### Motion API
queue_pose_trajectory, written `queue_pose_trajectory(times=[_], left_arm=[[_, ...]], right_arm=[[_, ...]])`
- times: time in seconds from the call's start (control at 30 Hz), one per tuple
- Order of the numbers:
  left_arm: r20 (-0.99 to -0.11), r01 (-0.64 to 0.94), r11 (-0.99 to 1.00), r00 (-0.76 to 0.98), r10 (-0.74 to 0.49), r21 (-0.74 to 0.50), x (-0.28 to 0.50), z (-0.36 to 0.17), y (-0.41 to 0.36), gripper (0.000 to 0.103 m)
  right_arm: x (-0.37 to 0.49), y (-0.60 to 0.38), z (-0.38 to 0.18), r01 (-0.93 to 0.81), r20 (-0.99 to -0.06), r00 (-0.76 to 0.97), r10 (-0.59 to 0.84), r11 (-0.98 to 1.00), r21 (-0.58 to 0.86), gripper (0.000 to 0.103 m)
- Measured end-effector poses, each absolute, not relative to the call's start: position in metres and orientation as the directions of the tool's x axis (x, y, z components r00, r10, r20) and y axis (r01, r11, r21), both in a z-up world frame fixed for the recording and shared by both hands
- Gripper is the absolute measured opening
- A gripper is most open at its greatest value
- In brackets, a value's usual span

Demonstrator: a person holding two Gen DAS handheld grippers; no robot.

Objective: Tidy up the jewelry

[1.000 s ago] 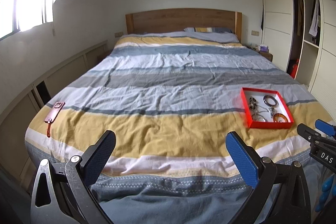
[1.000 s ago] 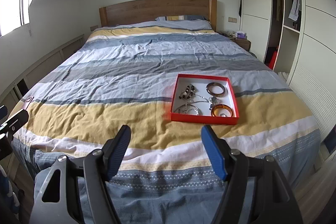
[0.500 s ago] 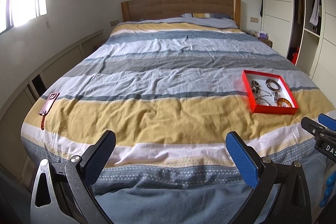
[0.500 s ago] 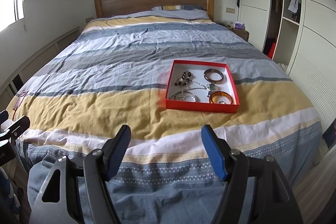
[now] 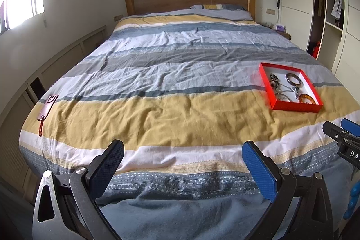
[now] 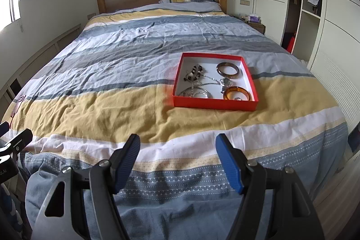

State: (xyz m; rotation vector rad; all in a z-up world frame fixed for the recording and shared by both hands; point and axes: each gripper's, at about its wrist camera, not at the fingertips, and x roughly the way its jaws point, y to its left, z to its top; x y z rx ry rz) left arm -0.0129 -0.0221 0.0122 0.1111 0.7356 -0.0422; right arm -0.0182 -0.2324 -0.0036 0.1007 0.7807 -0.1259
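A shallow red tray (image 6: 214,104) with a white floor lies on the yellow stripe of the bed (image 6: 112,109), ahead of the right gripper (image 6: 177,150). It holds 2 bangles, 1 brown (image 6: 227,69) and 1 amber (image 6: 236,93), plus a beaded piece (image 6: 194,74) and tangled silver chains (image 6: 198,92). Both the right and the left gripper (image 5: 182,155) stand released, jaws apart and empty.
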Motion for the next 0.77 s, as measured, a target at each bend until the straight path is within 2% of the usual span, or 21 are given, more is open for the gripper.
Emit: queue_pose_trajectory(times=[0.77], left_arm=[[-0.725,0.098,0.992,0.688,-0.005,0.085,0.012,-0.019,-0.027,0.102]], right_arm=[[0.002,-0.240,-0.035,0.179,-0.750,0.656,-0.082,0.983,0.049,0.068]])
